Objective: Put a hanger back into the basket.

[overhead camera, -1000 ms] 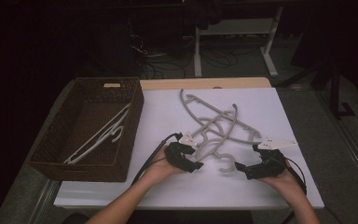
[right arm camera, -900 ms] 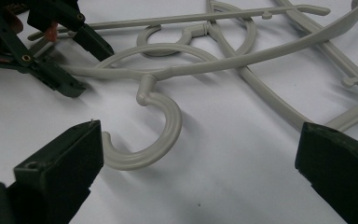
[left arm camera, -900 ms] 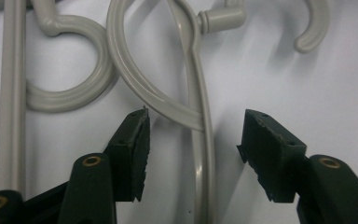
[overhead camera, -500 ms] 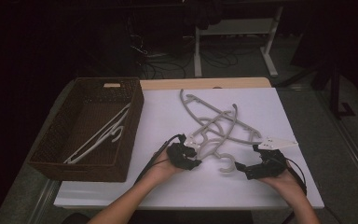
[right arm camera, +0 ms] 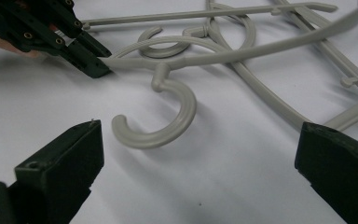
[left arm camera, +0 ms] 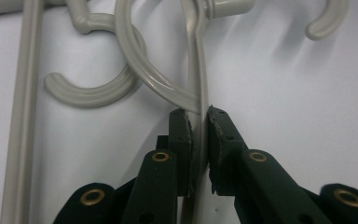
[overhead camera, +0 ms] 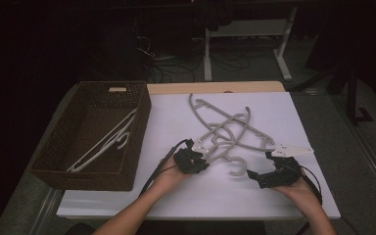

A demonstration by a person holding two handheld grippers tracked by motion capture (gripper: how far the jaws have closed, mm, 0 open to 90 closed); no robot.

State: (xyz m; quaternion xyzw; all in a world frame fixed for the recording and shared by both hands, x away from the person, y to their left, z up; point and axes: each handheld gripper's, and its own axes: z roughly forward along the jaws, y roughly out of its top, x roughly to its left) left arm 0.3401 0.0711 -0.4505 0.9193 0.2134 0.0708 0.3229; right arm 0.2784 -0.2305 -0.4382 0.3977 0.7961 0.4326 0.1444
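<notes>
Table [overhead camera: 176,122] white, room dark; left gripper [overhead camera: 199,161] jaws just clamped on hanger [overhead camera: 225,142]; right gripper [overhead camera: 254,175] jaws apart.

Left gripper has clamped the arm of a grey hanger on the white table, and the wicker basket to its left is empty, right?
Not empty: the high view shows a white hanger lying in the basket. The left gripper has indeed just closed on the grey hanger.
</notes>
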